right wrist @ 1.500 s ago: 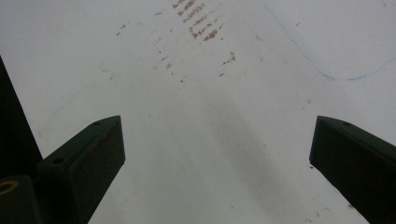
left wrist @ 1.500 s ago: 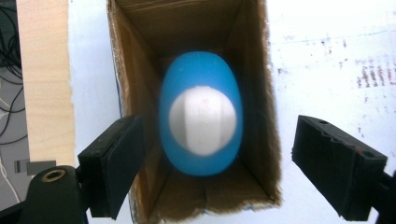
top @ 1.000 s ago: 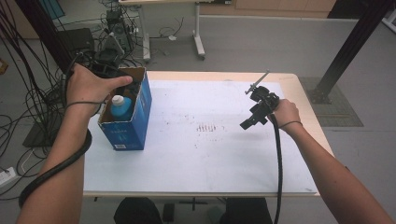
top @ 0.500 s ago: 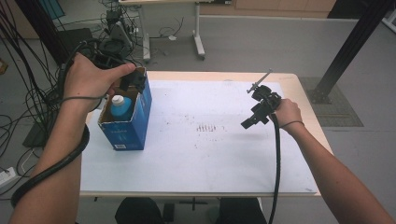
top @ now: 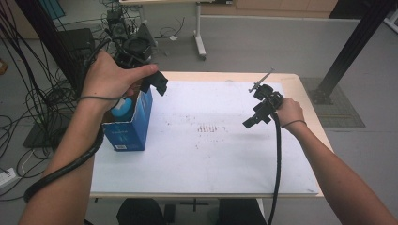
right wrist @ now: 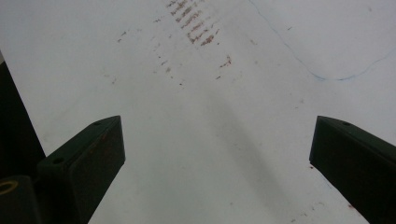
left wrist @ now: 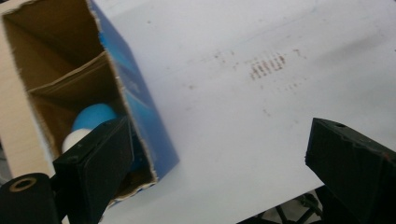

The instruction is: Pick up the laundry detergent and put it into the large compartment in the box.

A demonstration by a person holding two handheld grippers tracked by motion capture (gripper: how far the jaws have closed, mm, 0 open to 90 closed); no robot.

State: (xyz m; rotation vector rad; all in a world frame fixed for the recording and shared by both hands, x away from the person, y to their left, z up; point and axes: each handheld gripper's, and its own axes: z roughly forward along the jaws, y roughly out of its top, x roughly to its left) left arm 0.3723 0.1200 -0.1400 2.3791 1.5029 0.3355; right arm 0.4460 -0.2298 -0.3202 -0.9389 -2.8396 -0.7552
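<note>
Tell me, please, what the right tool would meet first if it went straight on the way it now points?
Most likely the bare white table top: the right tool stands open and empty, aimed down at the sheet near the brown smudges. Depth is unclear.

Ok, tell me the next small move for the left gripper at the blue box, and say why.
Probably lower the left gripper into the blue box. Its jaws stand wide open and empty above the open top, and a blue and white bottle stands inside, beyond a cardboard divider. The right gripper is open and well off to the side.
</note>
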